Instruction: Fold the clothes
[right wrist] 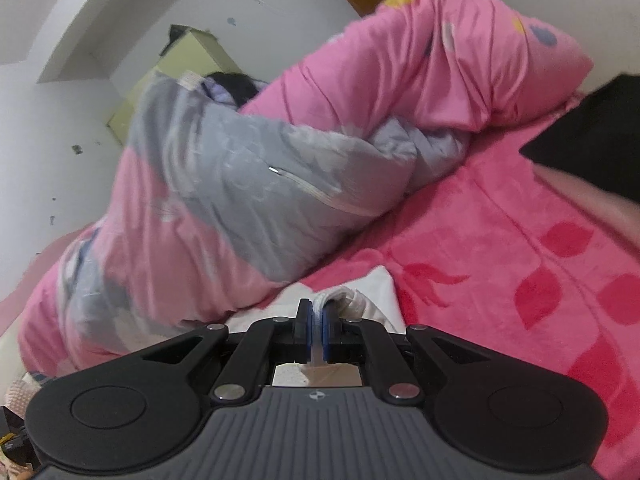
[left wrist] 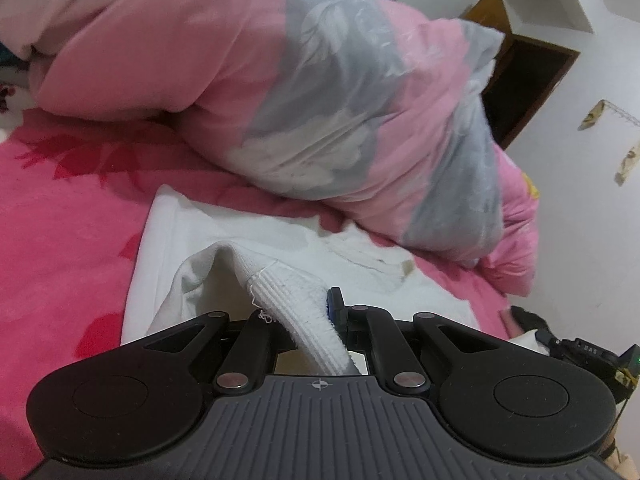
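A white garment (left wrist: 256,240) lies spread on the pink blanket (left wrist: 60,232) of a bed. My left gripper (left wrist: 320,312) is shut on the garment's ribbed white hem (left wrist: 288,300), which drapes over and hides the left finger; only the blue-padded right fingertip (left wrist: 334,300) shows. In the right wrist view, my right gripper (right wrist: 316,320) is shut on a bunched white edge of the same garment (right wrist: 344,300), pinched between the two blue pads (right wrist: 306,324). The rest of the garment (right wrist: 380,288) trails on the blanket just beyond the fingers.
A bulky pink and grey quilt (left wrist: 328,92) lies heaped right behind the garment. A pink pillow (right wrist: 440,52) rests further back. White walls (left wrist: 580,220) and a brown door frame (left wrist: 532,80) bound the bed. A dark device (left wrist: 592,356) sits at the bed's right edge.
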### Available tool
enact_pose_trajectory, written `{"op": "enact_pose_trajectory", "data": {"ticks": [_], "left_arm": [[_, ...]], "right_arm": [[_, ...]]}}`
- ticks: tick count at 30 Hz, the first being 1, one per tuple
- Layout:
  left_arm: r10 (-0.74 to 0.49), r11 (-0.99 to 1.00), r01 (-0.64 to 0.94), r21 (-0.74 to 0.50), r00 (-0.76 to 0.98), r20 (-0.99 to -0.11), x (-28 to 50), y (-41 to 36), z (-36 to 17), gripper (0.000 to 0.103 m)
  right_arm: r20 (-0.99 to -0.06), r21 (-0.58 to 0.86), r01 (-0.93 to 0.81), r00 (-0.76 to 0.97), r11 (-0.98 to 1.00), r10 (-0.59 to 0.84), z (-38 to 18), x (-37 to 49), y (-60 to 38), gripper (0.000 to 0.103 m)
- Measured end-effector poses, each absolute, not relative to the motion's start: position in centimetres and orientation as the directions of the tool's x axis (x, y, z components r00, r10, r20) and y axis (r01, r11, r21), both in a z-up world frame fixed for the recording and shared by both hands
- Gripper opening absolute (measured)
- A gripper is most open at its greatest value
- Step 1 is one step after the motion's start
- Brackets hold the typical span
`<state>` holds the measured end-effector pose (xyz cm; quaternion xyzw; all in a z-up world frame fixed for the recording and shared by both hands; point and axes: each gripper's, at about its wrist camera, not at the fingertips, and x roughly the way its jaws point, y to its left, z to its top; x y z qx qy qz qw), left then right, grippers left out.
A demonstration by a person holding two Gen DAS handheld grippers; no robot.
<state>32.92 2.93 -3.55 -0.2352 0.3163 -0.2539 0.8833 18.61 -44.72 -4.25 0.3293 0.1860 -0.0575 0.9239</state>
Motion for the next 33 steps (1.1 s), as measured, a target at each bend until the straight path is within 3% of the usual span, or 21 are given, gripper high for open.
{"op": "enact_pose_trajectory", "data": {"ticks": [8, 12, 15, 16, 17, 26, 33], "left_arm": [[-0.609, 0.747, 0.231, -0.623, 0.613, -0.504, 35.5, 3.2, -7.4, 0.007], [-0.653, 0.657, 0.154, -0.738, 0.605, -0.455, 35.6, 5.3, -8.0, 0.011], [-0.672, 0.573, 0.088, -0.815, 0.62, -0.406, 35.2, 7.2, -8.0, 0.027], [-0.675, 0.543, 0.068, -0.837, 0.628, -0.387, 35.1, 7.9, -8.0, 0.034], [-0.669, 0.52, 0.06, -0.852, 0.649, -0.363, 34.5, 8.7, -7.7, 0.036], [-0.64, 0.493, 0.106, -0.864, 0.716, -0.278, 26.8, 13.1, -3.1, 0.038], [-0.704, 0.525, 0.154, -0.837, 0.632, -0.325, 20.5, 11.7, -3.3, 0.038]], "right_arm": [[-0.463, 0.622, 0.292, 0.885, 0.726, 0.04, -8.9, 21.3, -46.5, 0.004], [-0.499, 0.681, 0.326, 0.862, 0.655, 0.09, -10.4, 21.7, -47.8, 0.008], [-0.485, 0.751, 0.339, 0.866, 0.567, 0.125, -10.7, 20.8, -48.9, 0.024], [-0.473, 0.773, 0.341, 0.872, 0.535, 0.128, -10.6, 20.2, -49.3, 0.038], [-0.461, 0.789, 0.342, 0.879, 0.51, 0.124, -10.6, 19.6, -49.5, 0.042], [-0.403, 0.869, 0.339, 0.907, 0.36, 0.12, -8.9, 11.3, -50.0, 0.042], [-0.465, 0.866, 0.393, 0.861, 0.309, 0.208, -8.0, 4.9, -46.4, 0.042]]}}
